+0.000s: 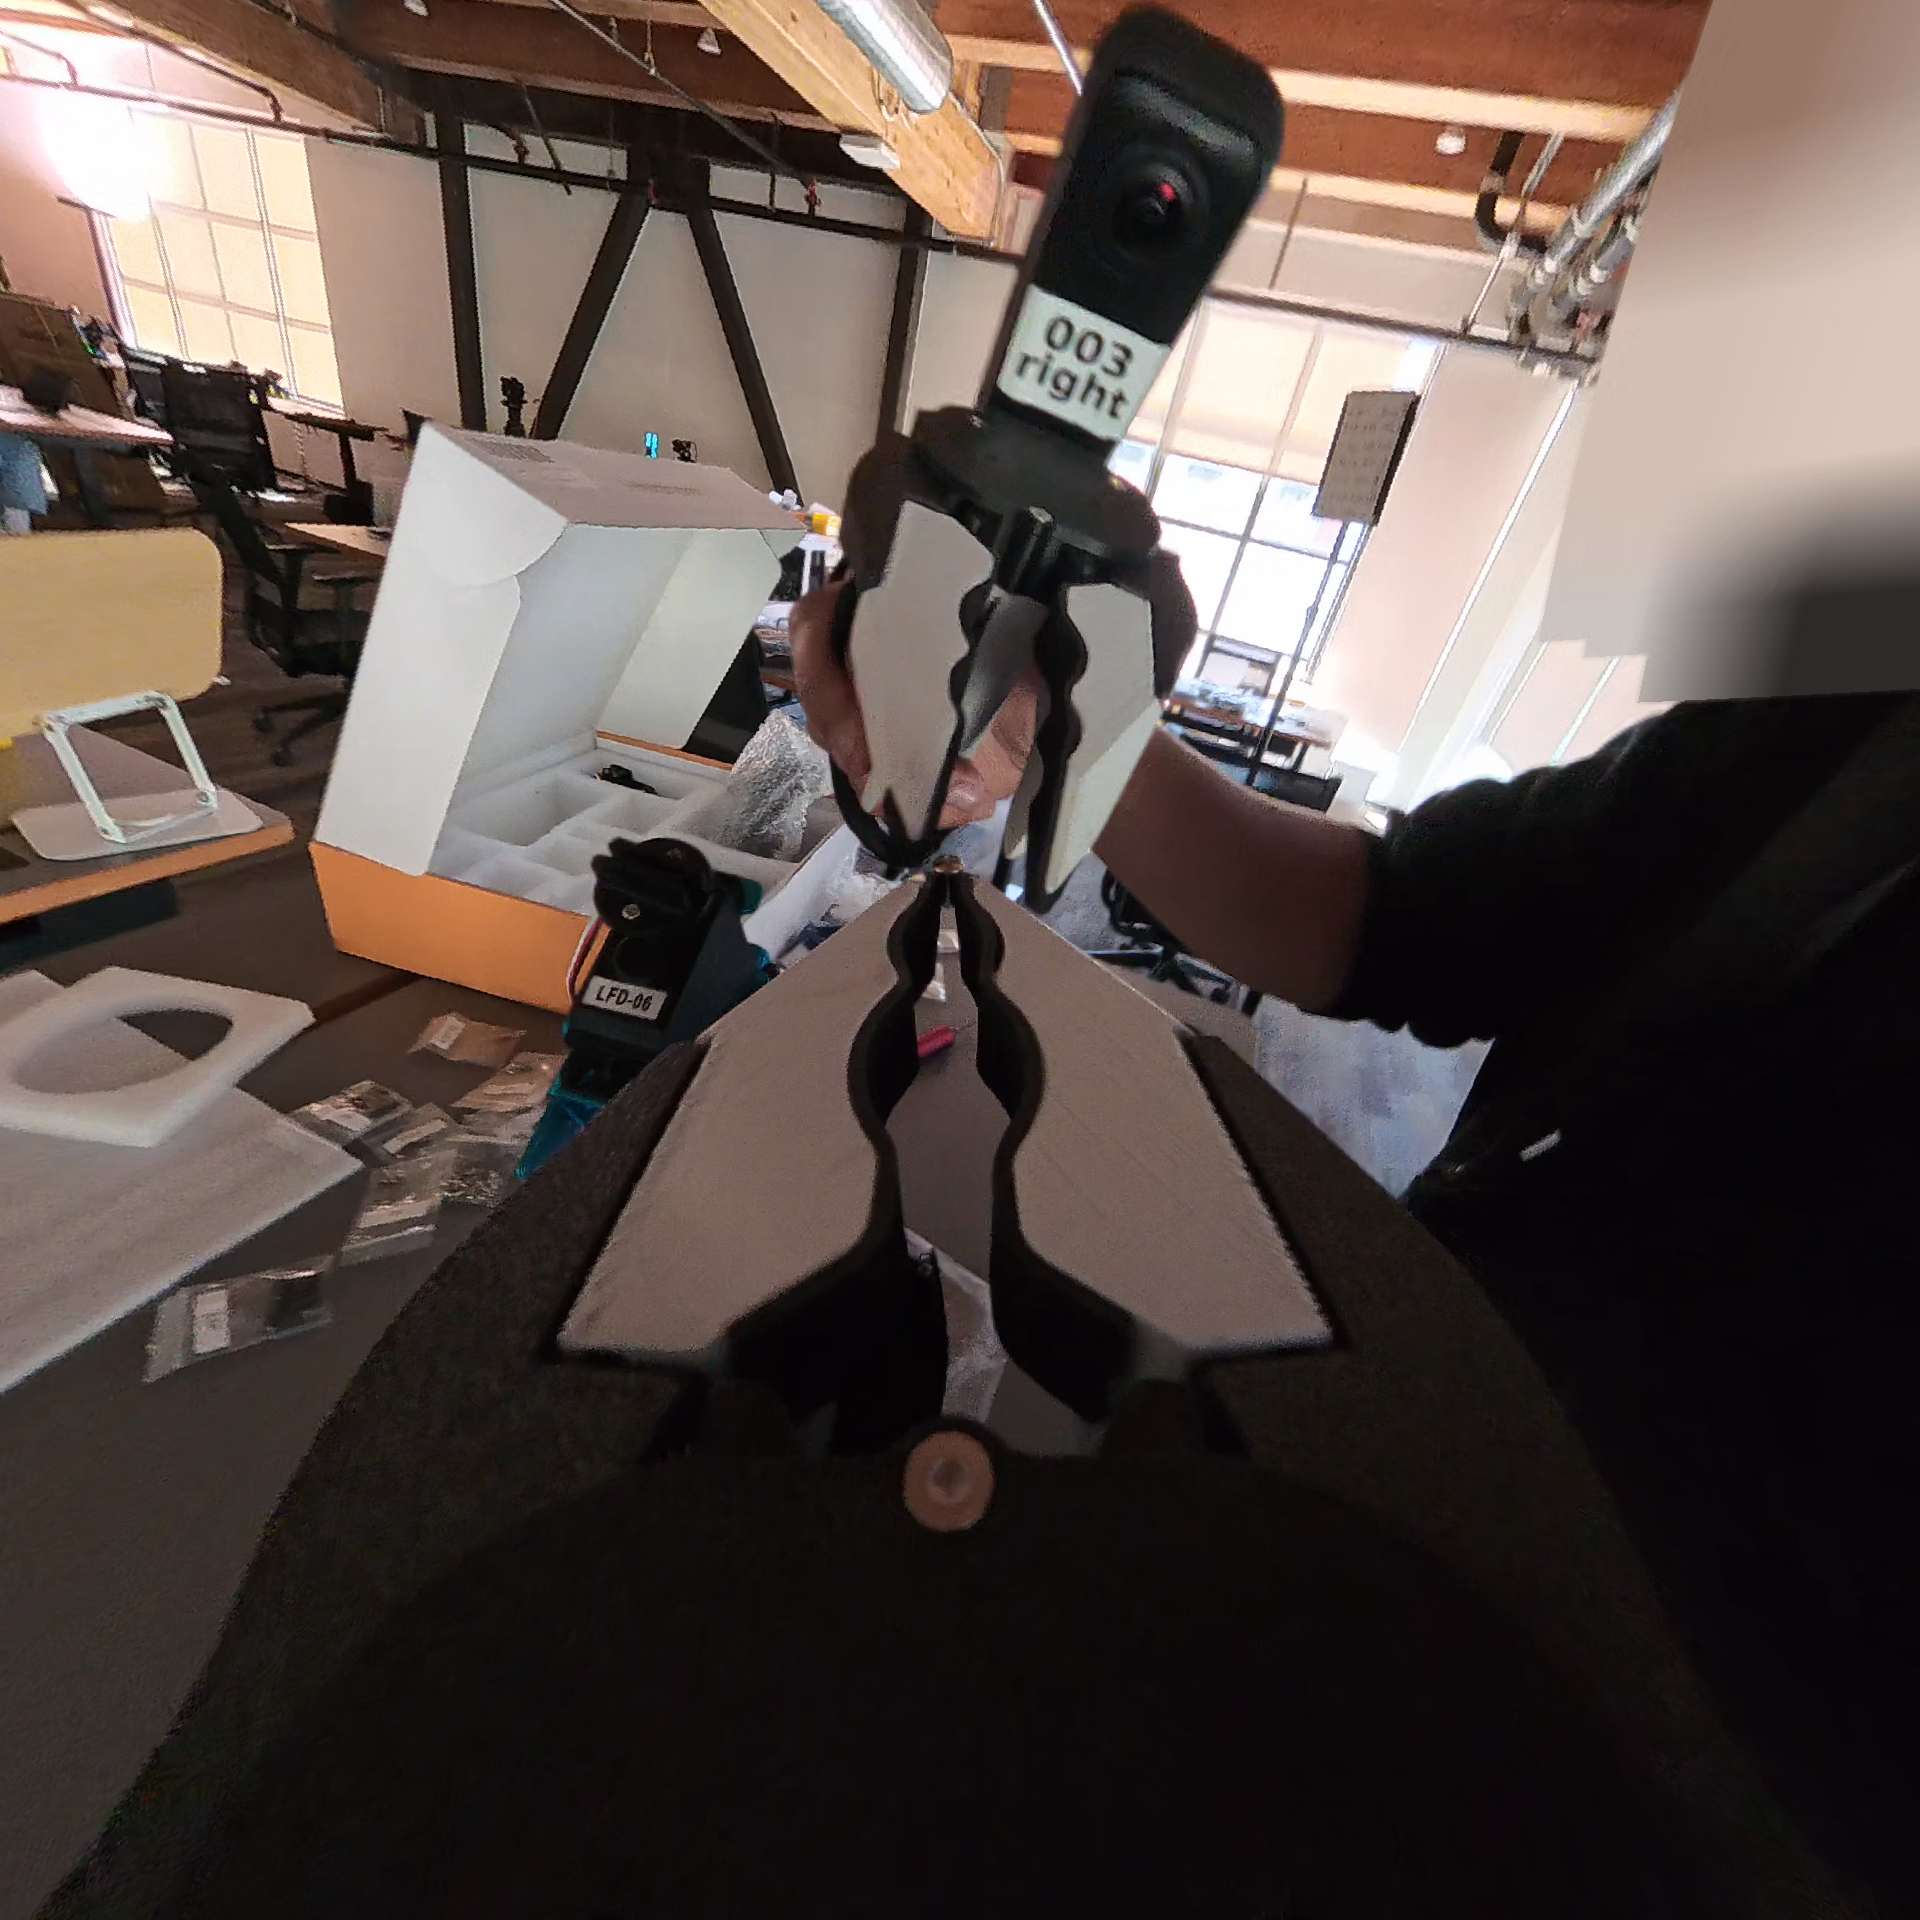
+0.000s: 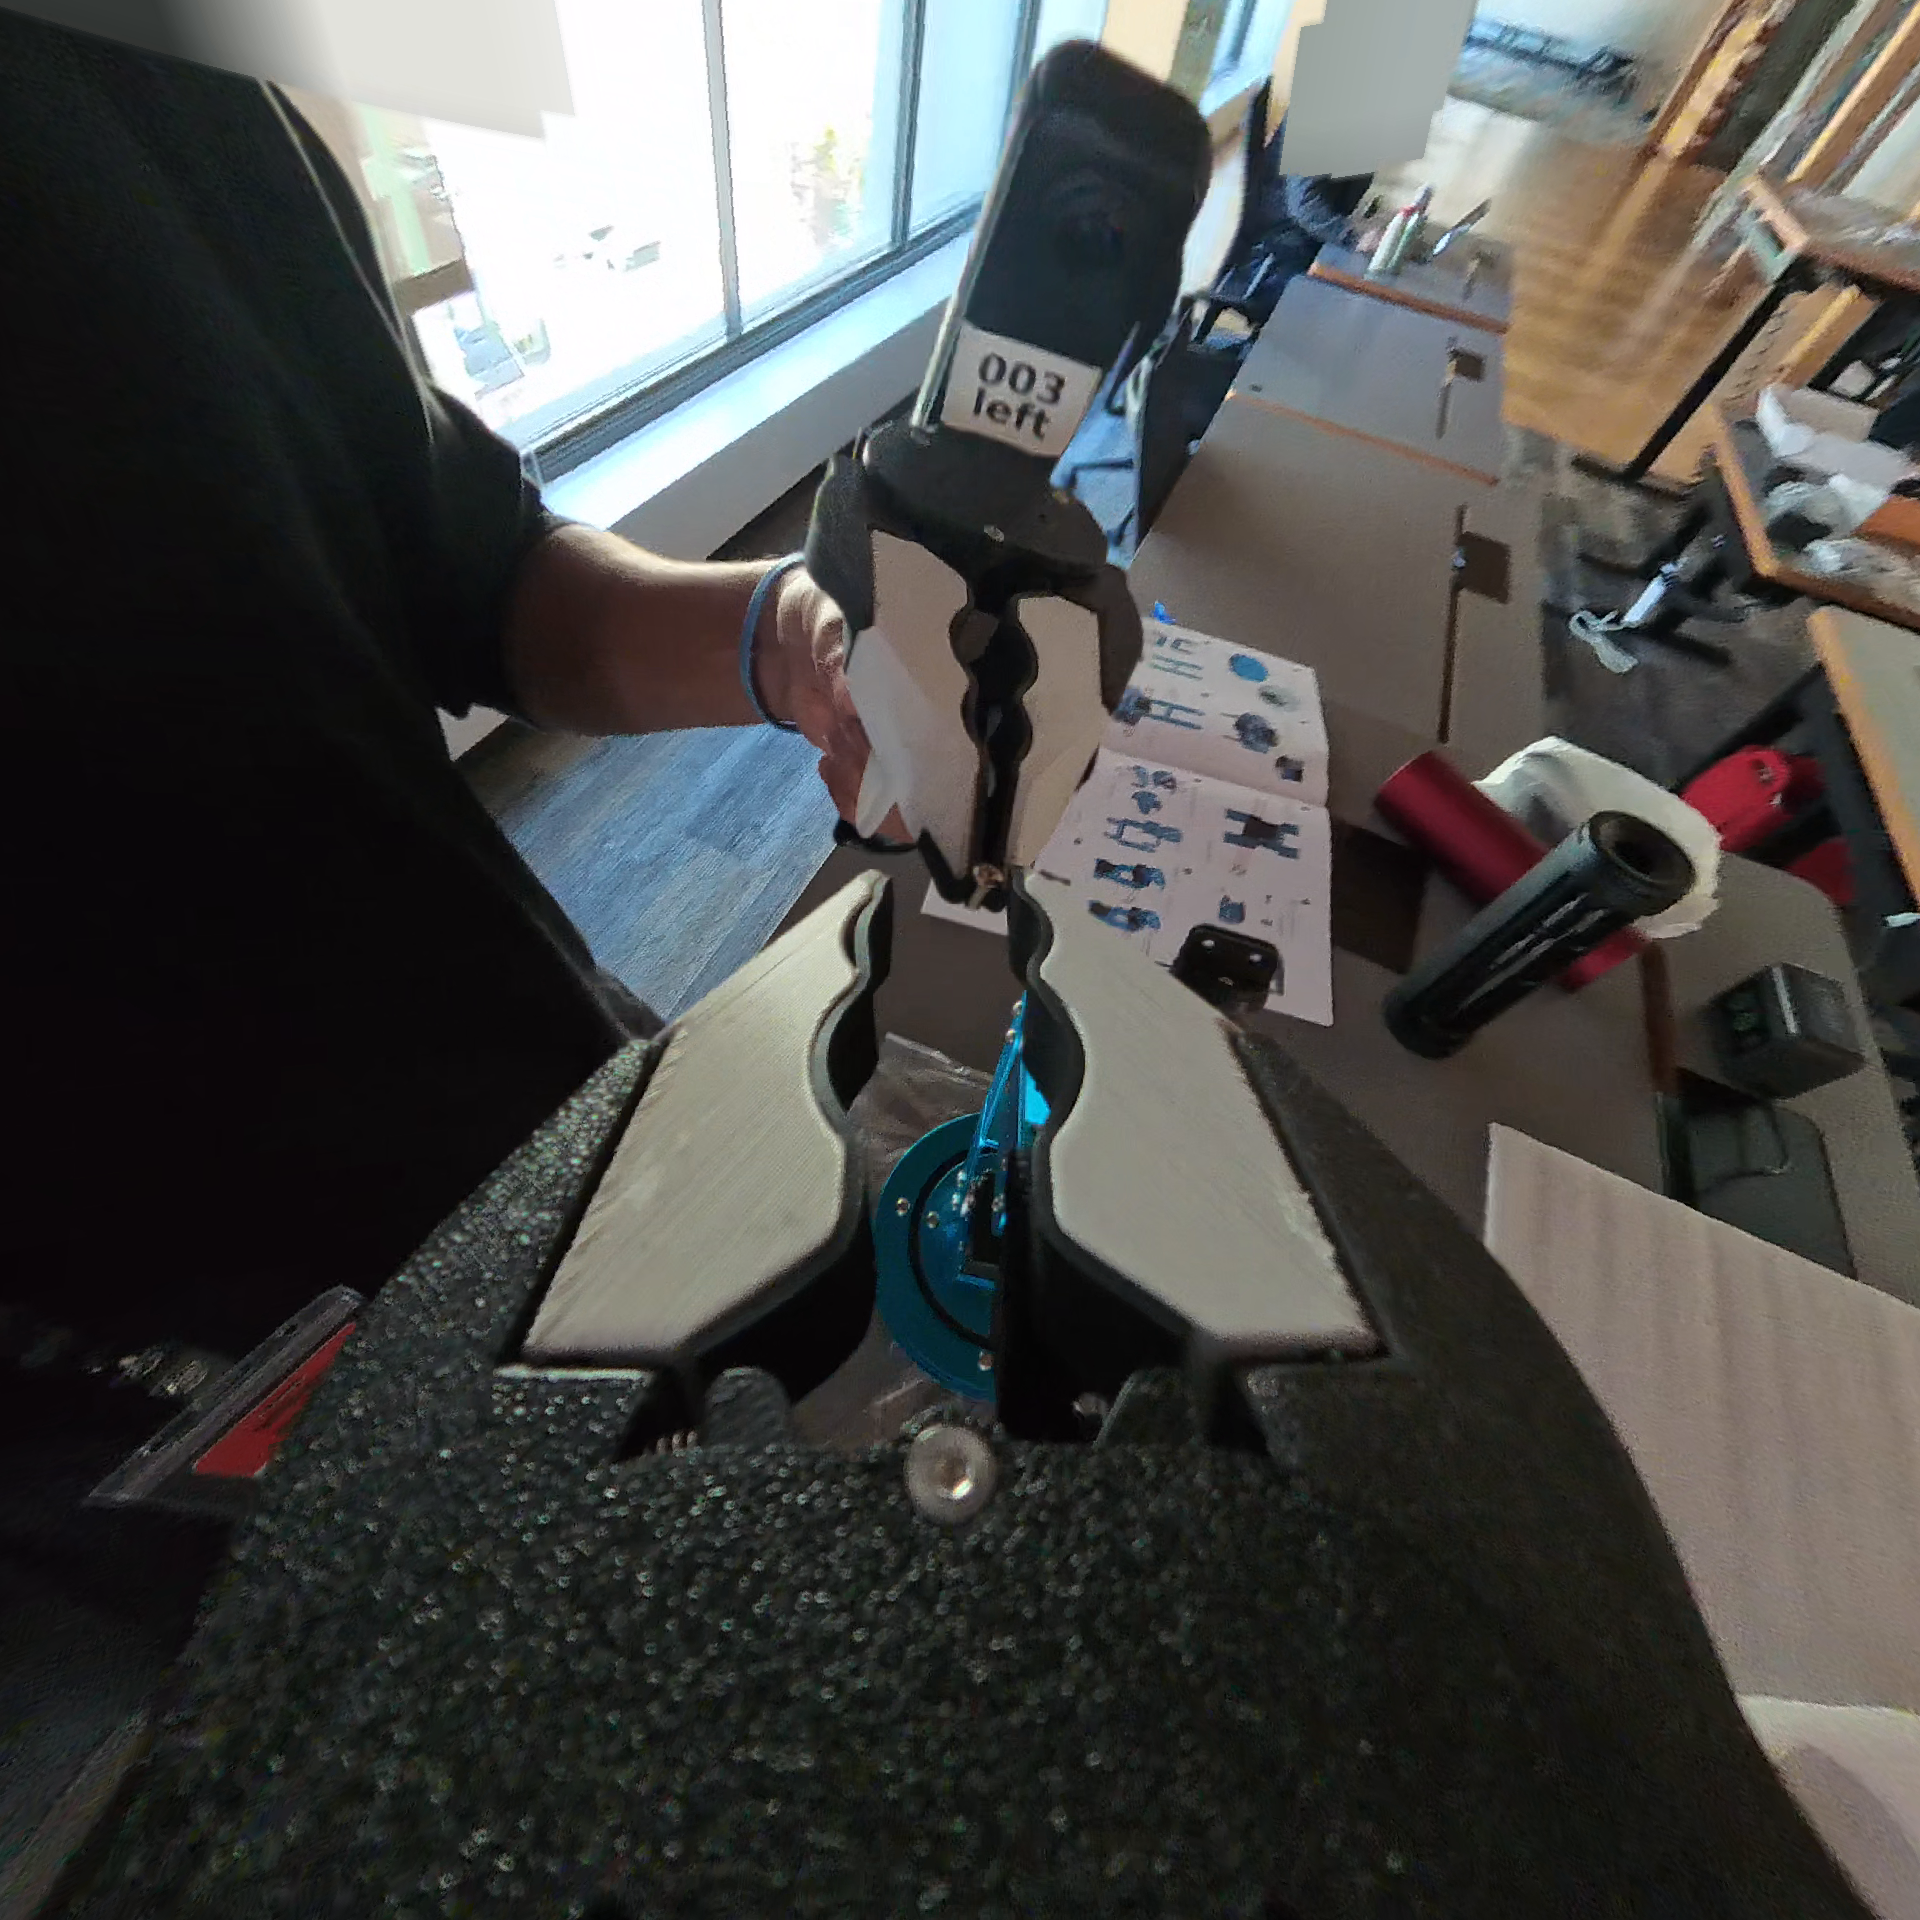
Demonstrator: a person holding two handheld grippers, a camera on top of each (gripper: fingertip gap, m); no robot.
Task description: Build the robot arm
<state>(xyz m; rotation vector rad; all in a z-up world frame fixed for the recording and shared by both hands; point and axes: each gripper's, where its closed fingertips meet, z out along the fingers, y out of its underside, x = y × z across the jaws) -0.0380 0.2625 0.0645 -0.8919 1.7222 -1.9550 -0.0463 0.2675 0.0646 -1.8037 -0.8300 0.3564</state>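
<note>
My left gripper [image 1: 943,883] is shut, its tips pinching a small brass part [image 1: 945,864] held up in the air. My right gripper [image 2: 951,894] is open and faces the left gripper [image 2: 987,878] tip to tip. Its two fingers stand either side of the brass part [image 2: 987,881]; I cannot tell whether they touch it. In the left wrist view the right gripper [image 1: 971,852] shows with a hand behind it. A blue metal wheel assembly [image 2: 956,1247] lies on the table below the right fingers. A black servo [image 1: 665,935] sits on a teal bracket [image 1: 571,1101].
An open white box with an orange base [image 1: 488,665] stands at the back left. A white foam sheet [image 1: 114,1049] and several small plastic bags [image 1: 416,1122] lie on the table. An instruction sheet [image 2: 1226,821], a black roll [image 2: 1538,925], a red roll [image 2: 1444,821] and white cardboard [image 2: 1662,1299] lie to the right. The grippers are tip to tip, or close to it. Both grippers' tips are roughly 5 cm from the black servo [image 1: 665,935].
</note>
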